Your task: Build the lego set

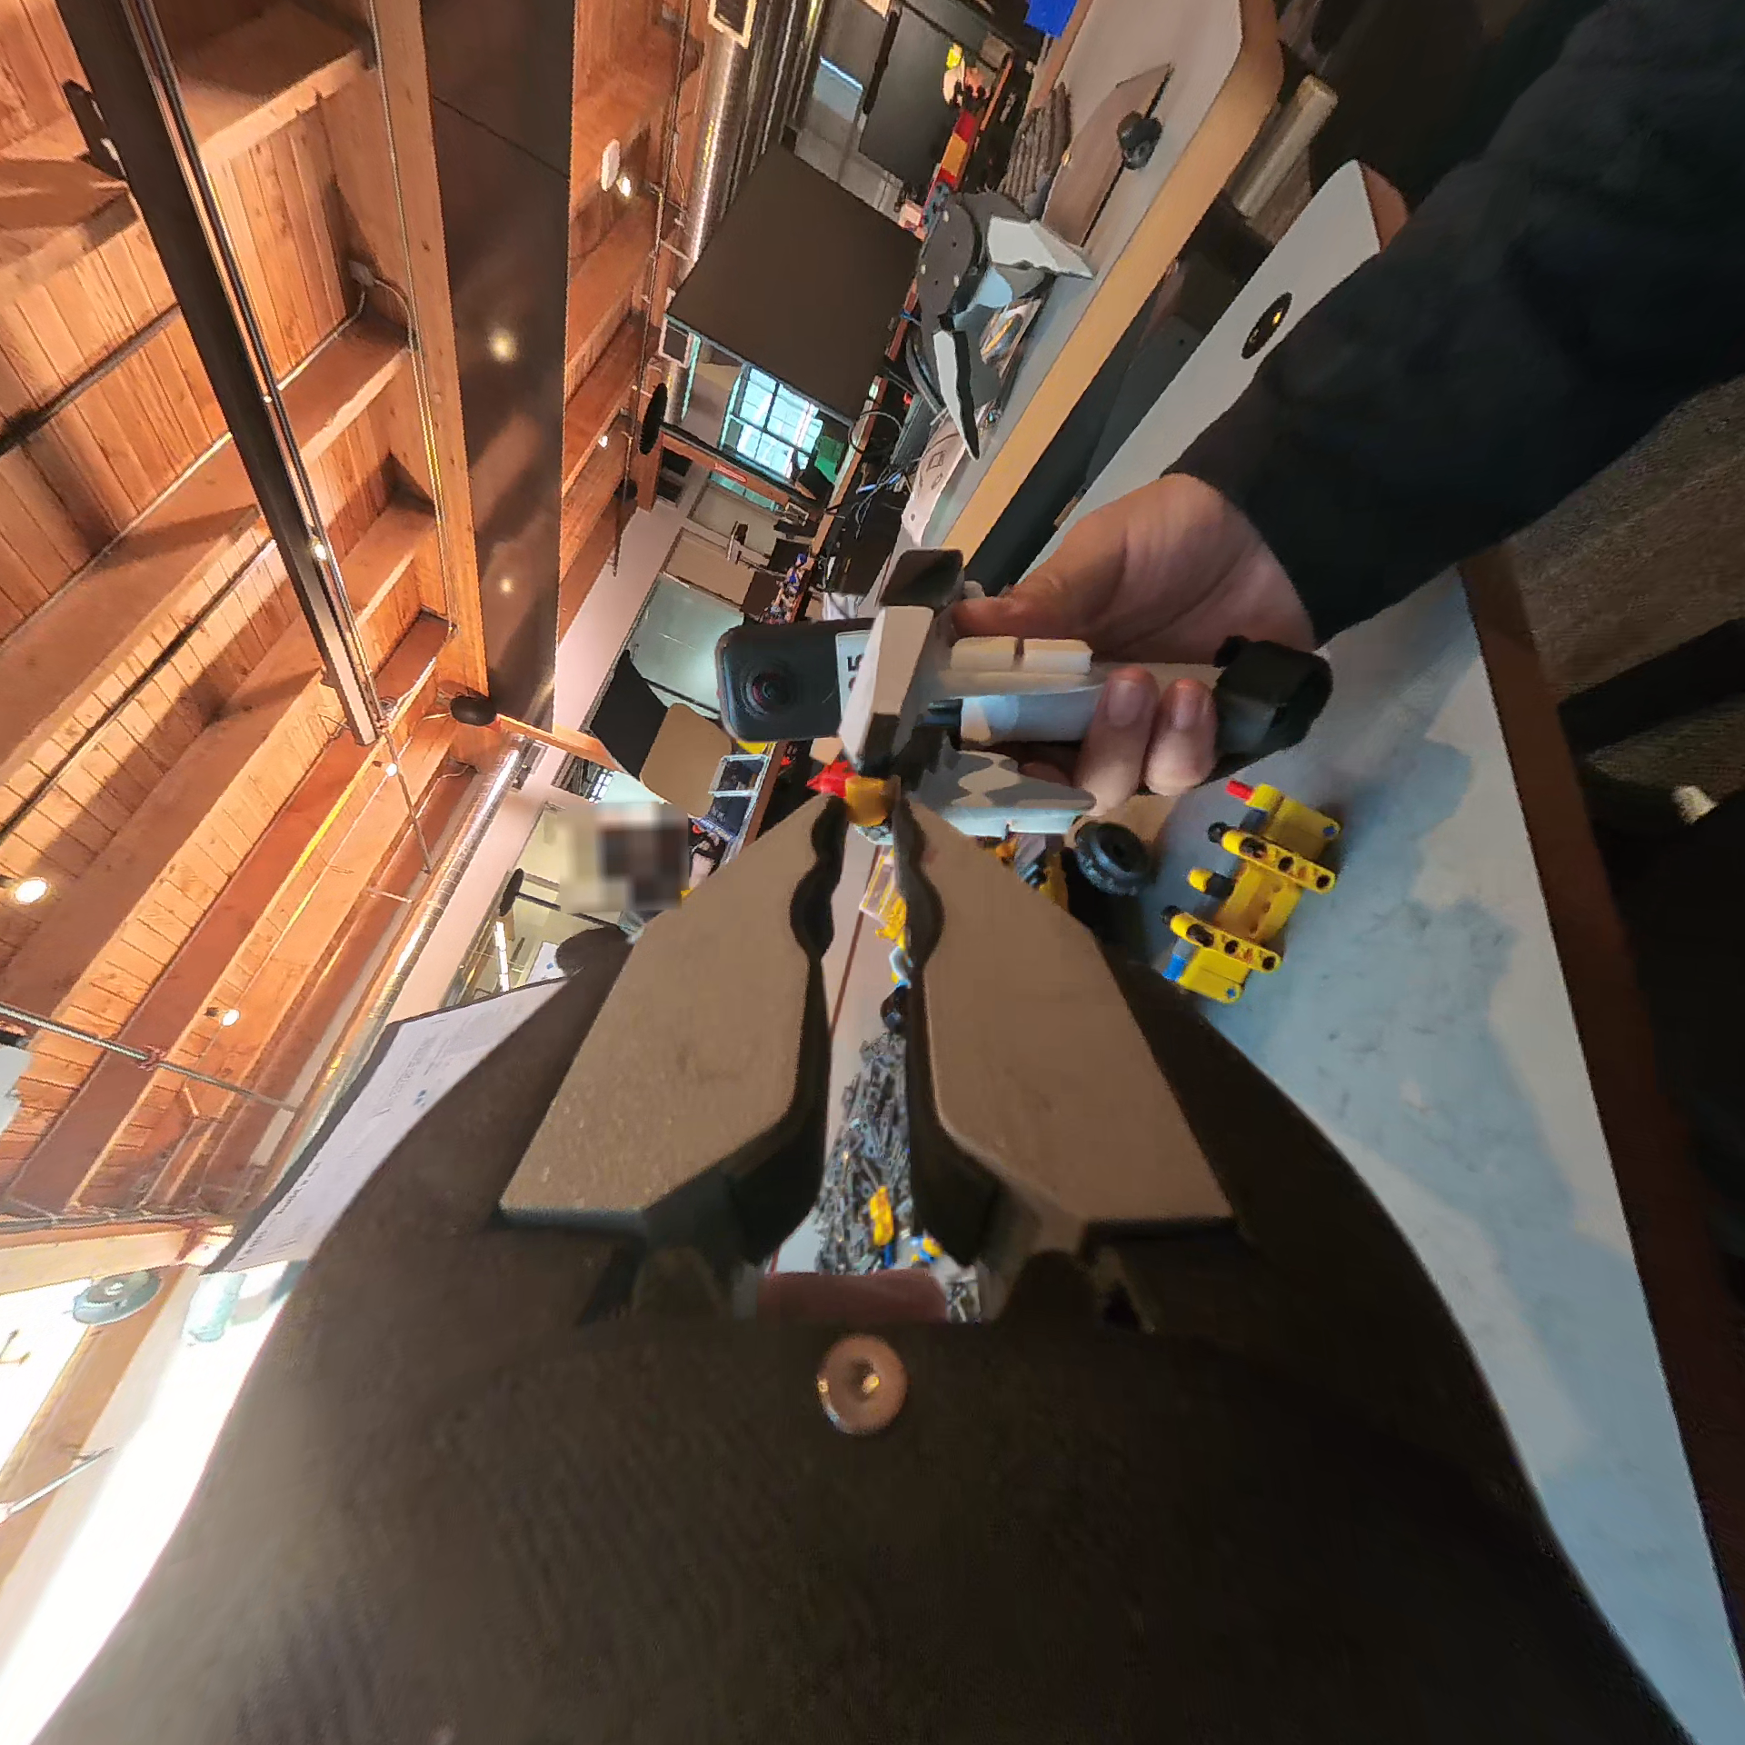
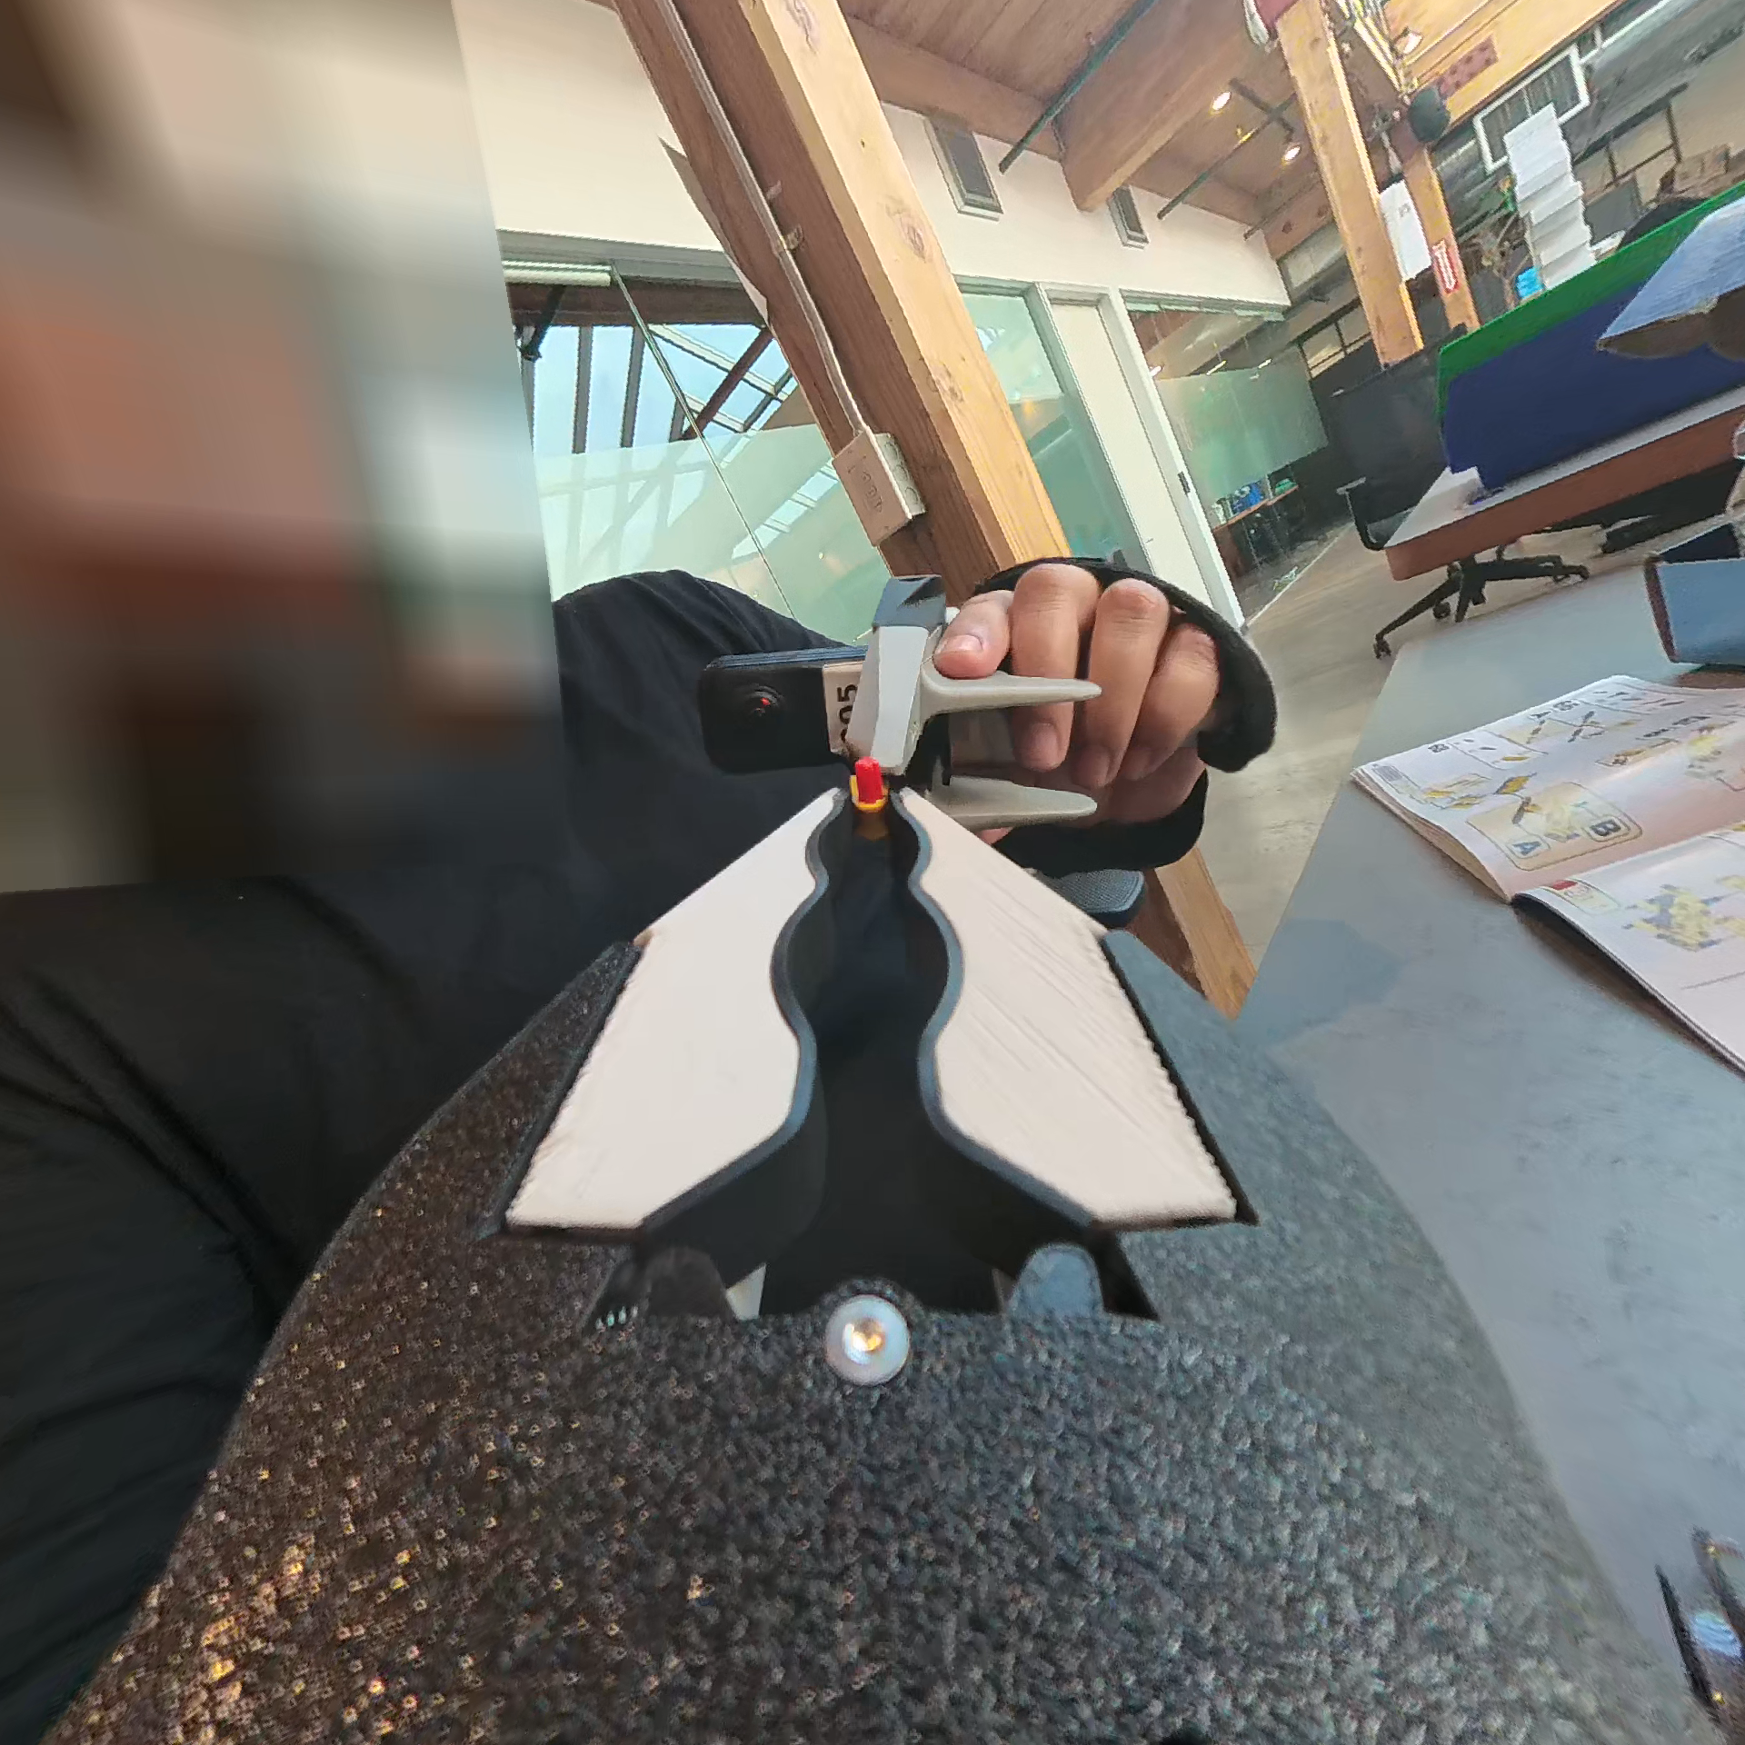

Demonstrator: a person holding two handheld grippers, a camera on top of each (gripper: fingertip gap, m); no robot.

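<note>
grey table (image 1: 1473,1086) carries yellow brick assembly (image 1: 1246,897), black wheel (image 1: 1112,857); booklet (image 2: 1605,850).

The two grippers met tip to tip above the worktop (image 1: 1473,1086), leaving no gap between them. Just beside the tips, a yellow assembly (image 1: 1251,892) and a black wheel (image 1: 1112,857) crowded the surface. Nearer the edge the grey surface lay open. An open booklet (image 2: 1596,840) covered the far side.
</note>
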